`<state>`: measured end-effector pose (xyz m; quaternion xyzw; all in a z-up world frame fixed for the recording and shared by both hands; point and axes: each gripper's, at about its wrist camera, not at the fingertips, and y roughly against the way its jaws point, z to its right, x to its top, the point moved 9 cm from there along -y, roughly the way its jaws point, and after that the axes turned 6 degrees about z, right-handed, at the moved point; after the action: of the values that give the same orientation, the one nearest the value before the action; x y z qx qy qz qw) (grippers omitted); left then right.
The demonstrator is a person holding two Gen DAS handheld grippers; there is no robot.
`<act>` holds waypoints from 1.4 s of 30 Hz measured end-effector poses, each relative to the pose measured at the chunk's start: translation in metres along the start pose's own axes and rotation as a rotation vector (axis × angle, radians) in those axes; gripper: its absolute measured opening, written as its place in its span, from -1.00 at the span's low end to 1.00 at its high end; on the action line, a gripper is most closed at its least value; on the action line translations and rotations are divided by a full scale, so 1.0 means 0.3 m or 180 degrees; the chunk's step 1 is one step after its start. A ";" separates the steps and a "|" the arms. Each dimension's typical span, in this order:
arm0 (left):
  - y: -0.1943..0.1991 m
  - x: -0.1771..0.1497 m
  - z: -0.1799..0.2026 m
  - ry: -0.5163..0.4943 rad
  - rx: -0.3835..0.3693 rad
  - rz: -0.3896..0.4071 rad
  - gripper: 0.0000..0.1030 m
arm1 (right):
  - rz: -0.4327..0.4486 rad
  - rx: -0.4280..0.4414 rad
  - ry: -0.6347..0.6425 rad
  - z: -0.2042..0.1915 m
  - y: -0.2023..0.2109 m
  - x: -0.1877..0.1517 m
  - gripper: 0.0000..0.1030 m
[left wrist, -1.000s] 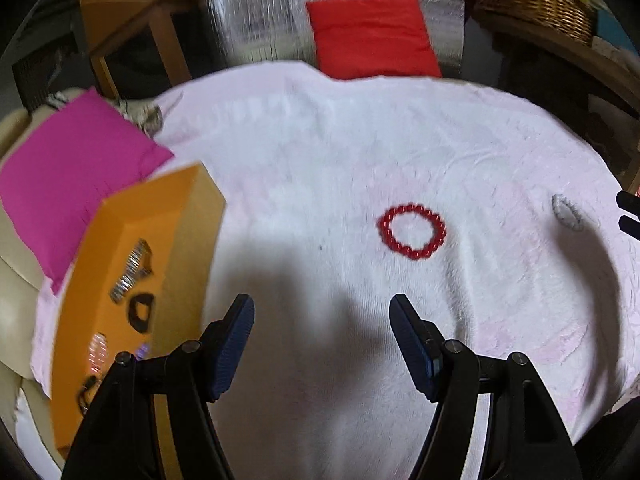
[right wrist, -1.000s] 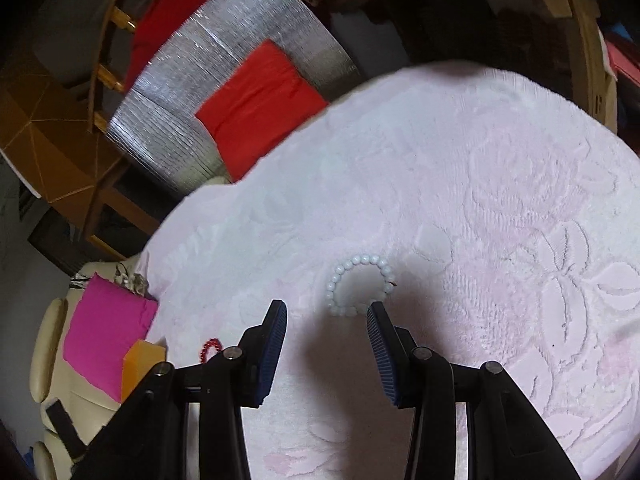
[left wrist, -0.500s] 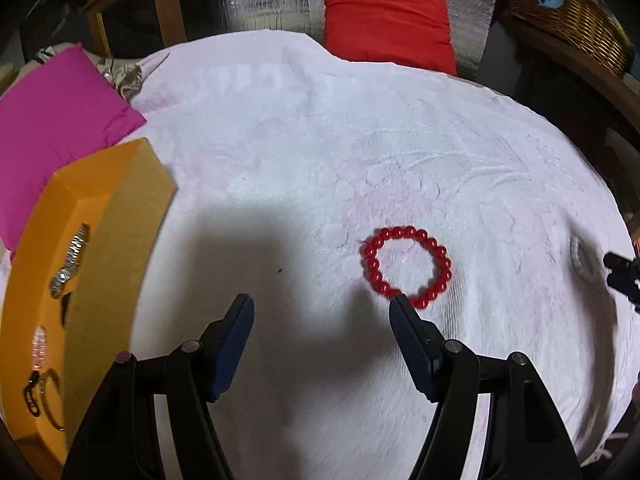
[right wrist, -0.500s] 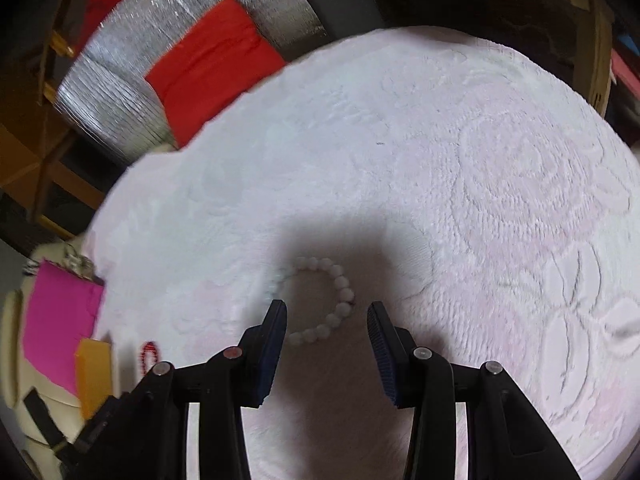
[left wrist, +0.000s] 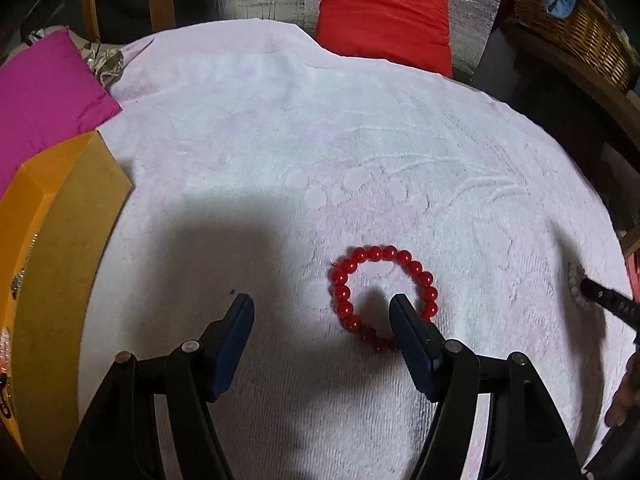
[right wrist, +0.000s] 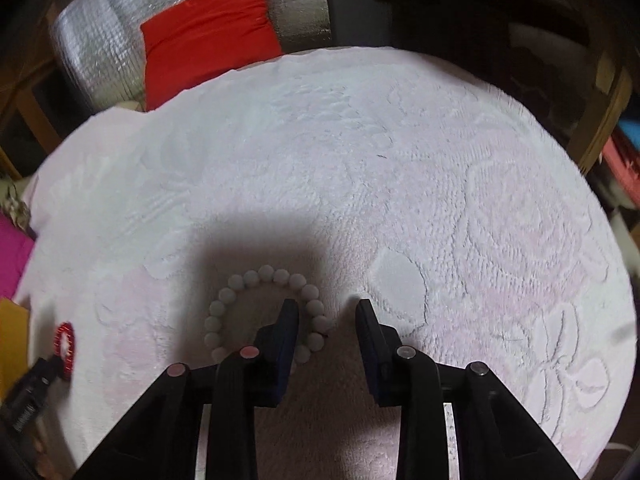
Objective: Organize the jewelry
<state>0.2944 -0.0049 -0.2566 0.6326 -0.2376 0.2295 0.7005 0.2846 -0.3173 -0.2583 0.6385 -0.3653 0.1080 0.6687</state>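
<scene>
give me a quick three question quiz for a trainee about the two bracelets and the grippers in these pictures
1. True or false: the left gripper is shut on the red bracelet.
2. Which bracelet does the right gripper straddle? A red, B white, C neither.
3. Fill in: the orange box lies to the ___ of the red bracelet in the left view.

Key: 1 false, open. 2 B, the white bracelet. 3 left.

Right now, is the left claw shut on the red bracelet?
No. The left claw is open; its right finger sits inside the red bracelet ring, its left finger well clear.
</scene>
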 end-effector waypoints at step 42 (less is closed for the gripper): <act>0.048 -0.030 0.104 -0.0354 -0.0423 0.0027 0.51 | -0.0227 0.0625 -0.0189 -0.102 0.030 -0.060 -0.73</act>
<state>0.2771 -0.0347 -0.2483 0.5955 -0.2935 0.1808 0.7257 0.2770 -0.2814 -0.2602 0.7165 -0.3497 0.1004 0.5952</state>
